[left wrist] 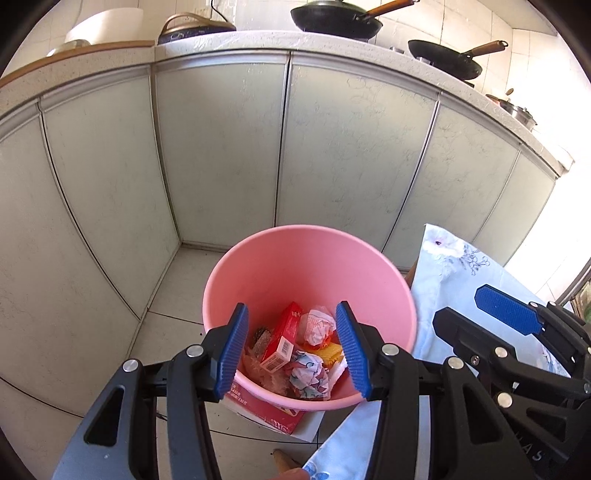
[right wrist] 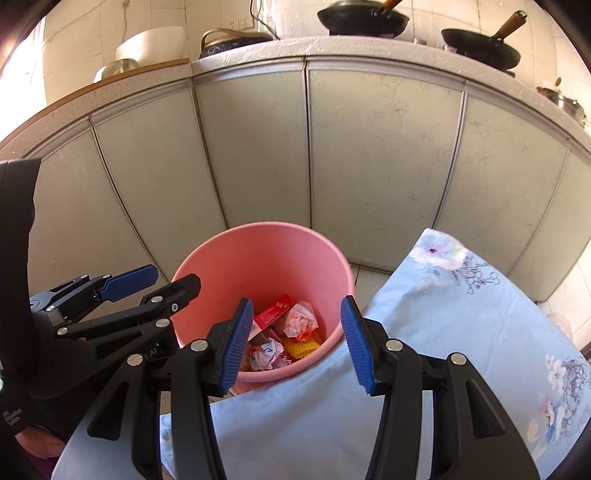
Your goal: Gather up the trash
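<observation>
A pink bin (left wrist: 310, 266) stands on the floor before the cabinets; it also shows in the right wrist view (right wrist: 258, 258). Inside lie a red carton (left wrist: 282, 339), crumpled paper (left wrist: 316, 326), a patterned paper ball (left wrist: 308, 373) and a yellow piece (left wrist: 330, 352). My left gripper (left wrist: 295, 350) is open and empty, held above the bin's near rim. My right gripper (right wrist: 299, 347) is open and empty, above the bin's right near edge and the cloth. The right gripper shows in the left wrist view (left wrist: 480, 314), and the left gripper in the right wrist view (right wrist: 162, 280).
A table with a light blue floral cloth (right wrist: 461, 314) stands right of the bin. A red and white box (left wrist: 269, 413) lies under the bin's near side. Pale cabinet doors (left wrist: 221, 147) back the bin. Woks (left wrist: 336, 18) sit on the counter.
</observation>
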Motion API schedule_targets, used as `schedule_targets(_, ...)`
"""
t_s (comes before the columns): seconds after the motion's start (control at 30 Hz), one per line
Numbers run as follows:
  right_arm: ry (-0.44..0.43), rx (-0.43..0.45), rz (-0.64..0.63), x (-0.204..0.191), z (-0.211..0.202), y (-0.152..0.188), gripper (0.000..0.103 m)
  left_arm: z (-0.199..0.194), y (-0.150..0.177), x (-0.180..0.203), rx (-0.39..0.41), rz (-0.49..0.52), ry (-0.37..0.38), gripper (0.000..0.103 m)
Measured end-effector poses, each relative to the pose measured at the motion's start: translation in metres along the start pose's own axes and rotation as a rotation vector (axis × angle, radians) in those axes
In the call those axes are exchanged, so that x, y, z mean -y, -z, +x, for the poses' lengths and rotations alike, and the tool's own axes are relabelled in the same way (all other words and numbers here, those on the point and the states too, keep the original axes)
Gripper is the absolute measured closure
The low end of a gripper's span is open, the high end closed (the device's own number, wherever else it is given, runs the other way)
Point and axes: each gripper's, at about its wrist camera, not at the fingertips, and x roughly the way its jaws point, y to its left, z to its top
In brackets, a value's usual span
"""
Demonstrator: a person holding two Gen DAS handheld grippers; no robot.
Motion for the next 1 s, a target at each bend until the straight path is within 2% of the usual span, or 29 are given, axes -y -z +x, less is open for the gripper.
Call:
schedule_targets(0.47, 0.045, 0.089, 0.007, -0.001, -0.042, 0.014, 0.053, -0.03, 0.009, 0.016, 0.055, 0.036, 0.014, 0.055)
schedule_targets(1.0, 0.067, 0.114, 0.048, 0.0, -0.069, 0.036, 0.053, -0.058, 0.03, 0.024, 0.08, 0.061, 0.029, 0.055)
